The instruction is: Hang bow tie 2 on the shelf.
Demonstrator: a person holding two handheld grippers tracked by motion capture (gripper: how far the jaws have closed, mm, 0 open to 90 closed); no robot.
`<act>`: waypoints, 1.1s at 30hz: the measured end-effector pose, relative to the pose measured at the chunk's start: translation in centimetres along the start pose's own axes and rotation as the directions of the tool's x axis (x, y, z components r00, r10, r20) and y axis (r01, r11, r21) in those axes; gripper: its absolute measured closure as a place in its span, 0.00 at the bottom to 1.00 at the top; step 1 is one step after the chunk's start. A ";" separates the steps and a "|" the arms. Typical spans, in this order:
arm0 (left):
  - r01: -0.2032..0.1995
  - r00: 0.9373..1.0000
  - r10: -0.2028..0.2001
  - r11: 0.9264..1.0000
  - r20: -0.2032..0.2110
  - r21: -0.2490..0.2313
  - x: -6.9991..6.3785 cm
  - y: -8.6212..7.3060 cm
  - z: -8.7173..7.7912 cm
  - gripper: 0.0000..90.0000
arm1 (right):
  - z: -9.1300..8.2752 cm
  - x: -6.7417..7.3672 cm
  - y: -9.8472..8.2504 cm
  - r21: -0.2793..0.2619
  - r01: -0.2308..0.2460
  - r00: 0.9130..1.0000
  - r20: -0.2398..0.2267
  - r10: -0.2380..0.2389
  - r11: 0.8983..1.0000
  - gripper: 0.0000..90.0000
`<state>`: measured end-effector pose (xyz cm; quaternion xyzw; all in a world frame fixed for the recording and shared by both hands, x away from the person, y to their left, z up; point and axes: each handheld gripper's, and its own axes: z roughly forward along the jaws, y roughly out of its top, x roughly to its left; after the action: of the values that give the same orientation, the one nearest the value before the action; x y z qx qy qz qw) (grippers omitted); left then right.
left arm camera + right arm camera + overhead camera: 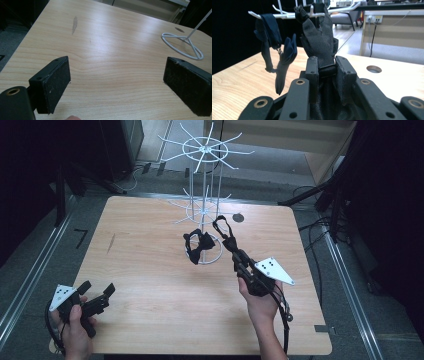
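Right now, right tongs [231,243] clamped a black bow tie [320,42] at the white rack [204,195]; second bow tie [196,245] hung there. Left tongs [97,289] stood open over the table [150,270].

No word, brand or label can be read in any of the views. The only sign is a black angular mark [80,238] on the grey floor to the left of the light wooden table [150,285]; it looks like the figure 7, though the view is too small to be sure. The dots on the grey three-cornered plates form no readable character.
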<state>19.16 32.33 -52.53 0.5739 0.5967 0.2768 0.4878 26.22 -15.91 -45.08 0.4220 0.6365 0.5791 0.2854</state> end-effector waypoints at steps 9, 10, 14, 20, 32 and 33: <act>0.001 1.000 -0.001 1.000 0.003 -0.001 0.0 0.0 0.0 0.09 | 1.8 0.1 -1.1 0.043 -0.020 1.000 -0.004 0.020 0.999 0.83; 0.002 1.000 -0.002 1.000 0.003 -0.002 0.0 0.0 0.0 0.09 | 2.0 0.0 -1.2 0.049 -0.020 1.000 -0.002 0.020 0.999 0.83; 0.001 1.000 -0.001 1.000 0.004 -0.002 0.0 0.0 0.0 0.09 | 2.8 0.1 -1.7 0.077 -0.012 1.000 -0.006 0.012 0.997 0.83; 0.001 1.000 -0.001 1.000 0.004 -0.001 0.0 0.0 0.0 0.09 | 4.0 0.1 -2.3 0.101 -0.030 0.999 -0.009 0.031 0.994 0.83; 0.002 1.000 -0.002 1.000 0.005 -0.001 0.0 0.0 0.0 0.09 | 6.0 0.3 -3.0 0.146 -0.030 0.999 -0.008 0.031 0.989 0.83; 0.002 1.000 -0.002 1.000 0.005 -0.002 0.0 0.0 0.0 0.09 | 6.1 0.3 -3.1 0.144 -0.029 0.999 -0.010 0.031 0.989 0.83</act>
<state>19.16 32.36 -52.55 0.5737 0.5958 0.2754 0.4899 30.66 -12.58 -49.06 0.4473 0.6721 0.5383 0.2415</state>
